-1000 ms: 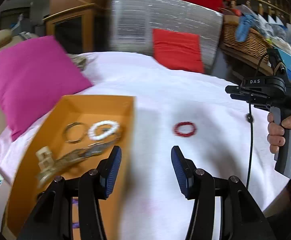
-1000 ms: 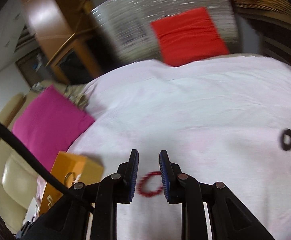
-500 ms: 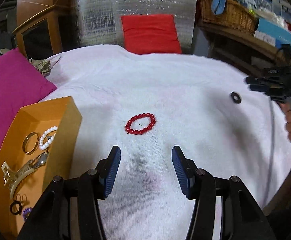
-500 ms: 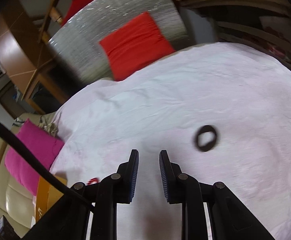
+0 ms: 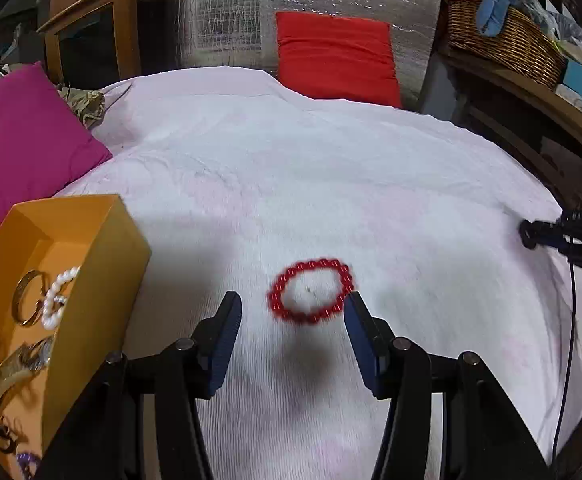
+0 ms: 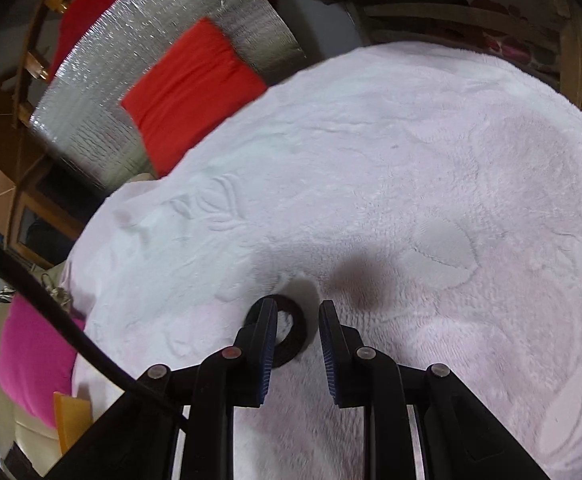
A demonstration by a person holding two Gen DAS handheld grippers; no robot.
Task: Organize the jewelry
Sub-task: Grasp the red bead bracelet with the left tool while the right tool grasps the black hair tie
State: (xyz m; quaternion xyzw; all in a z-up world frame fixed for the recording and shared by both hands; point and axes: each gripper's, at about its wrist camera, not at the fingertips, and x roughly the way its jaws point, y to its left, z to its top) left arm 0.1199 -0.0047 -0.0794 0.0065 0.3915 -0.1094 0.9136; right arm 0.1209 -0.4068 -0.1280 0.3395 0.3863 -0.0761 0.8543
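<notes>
Left gripper [image 5: 291,312] half-open, astride red bead bracelet [image 5: 311,295] on white blanket [image 5: 331,180] for lifting into orange box [image 5: 91,264] — right gripper [image 6: 297,320] narrow, empty, straddling black ring's [image 6: 291,334] rim.

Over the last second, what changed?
Both came in: left hand-held gripper now frames the red bead bracelet, right hand-held gripper reached the black ring. Nothing gripped. Both pieces and the orange box stayed put.
</notes>
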